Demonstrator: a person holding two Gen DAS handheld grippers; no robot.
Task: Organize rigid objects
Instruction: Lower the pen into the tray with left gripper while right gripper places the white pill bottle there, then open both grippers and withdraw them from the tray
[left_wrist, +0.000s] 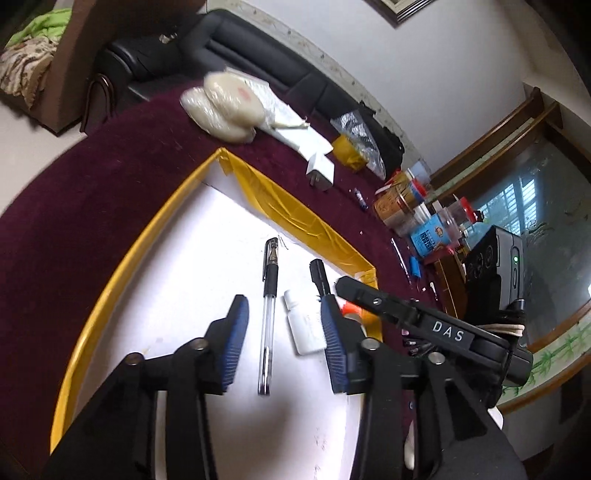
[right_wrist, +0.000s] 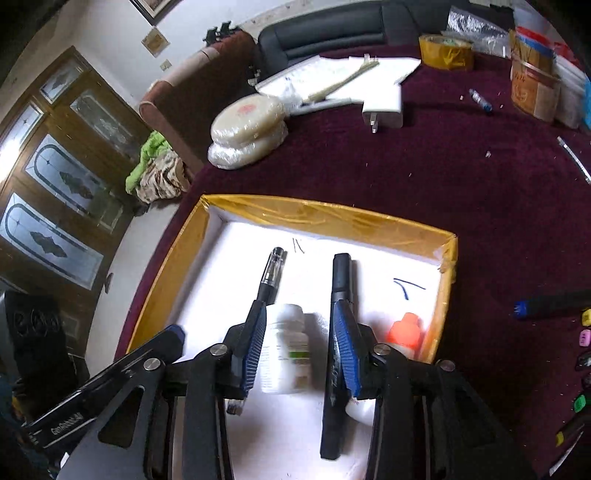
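Note:
A shallow white tray with a yellow taped rim (left_wrist: 122, 266) (right_wrist: 325, 212) lies on the maroon table. In it lie a clear pen with a black grip (left_wrist: 267, 317) (right_wrist: 271, 275), a small white bottle (left_wrist: 303, 326) (right_wrist: 286, 350), a black marker (left_wrist: 320, 277) (right_wrist: 338, 332) and a bottle with an orange cap (right_wrist: 404, 330). My left gripper (left_wrist: 284, 314) is open above the pen and the white bottle. My right gripper (right_wrist: 299, 317) is open with the white bottle between its fingers, apart from both pads. Its body (left_wrist: 424, 325) shows at the tray's right rim in the left wrist view.
On the maroon cloth beyond the tray are wrapped round white discs (right_wrist: 247, 129), a white charger plug (right_wrist: 382, 109), papers (right_wrist: 332, 79), a yellow tape roll (right_wrist: 445, 51), a small battery (right_wrist: 480, 100) and jars (left_wrist: 397, 206). Markers (right_wrist: 550, 304) lie right of the tray.

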